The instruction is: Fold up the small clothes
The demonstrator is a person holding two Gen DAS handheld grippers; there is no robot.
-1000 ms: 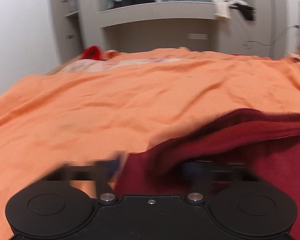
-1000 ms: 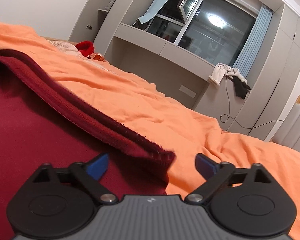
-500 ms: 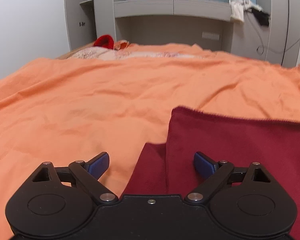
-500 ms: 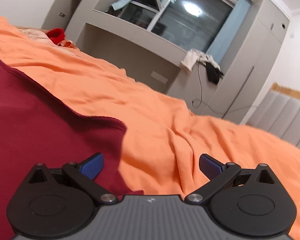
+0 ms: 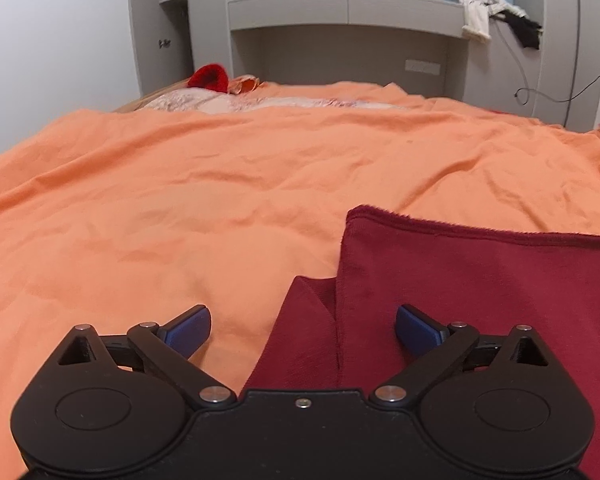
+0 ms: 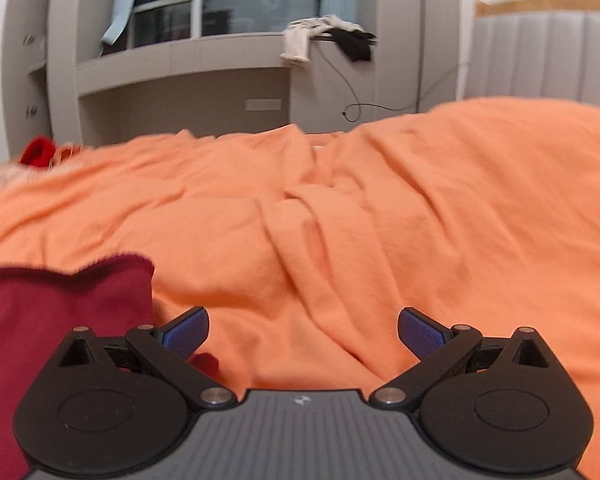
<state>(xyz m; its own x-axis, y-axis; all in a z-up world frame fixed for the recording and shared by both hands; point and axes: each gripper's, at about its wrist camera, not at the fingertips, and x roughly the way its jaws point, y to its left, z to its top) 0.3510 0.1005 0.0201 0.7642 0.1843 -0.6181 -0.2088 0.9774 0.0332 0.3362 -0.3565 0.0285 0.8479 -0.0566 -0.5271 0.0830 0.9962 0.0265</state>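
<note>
Wrinkled orange bedsheet (image 5: 204,208) covers the bed in front of you, with grey built-in shelving (image 5: 340,12) and a dark window behind it. Your folded dark red fleece garment (image 5: 480,280) lies flat on the sheet, its lower layer poking out at the left edge. Your left gripper (image 5: 303,326) has just been opening and stands wide, with the garment's left edge lying between its blue pads (image 5: 188,326) but not pinched. Your right gripper (image 6: 303,330) is spread wide too, over bare sheet just right of the garment's far corner, holding nothing
</note>
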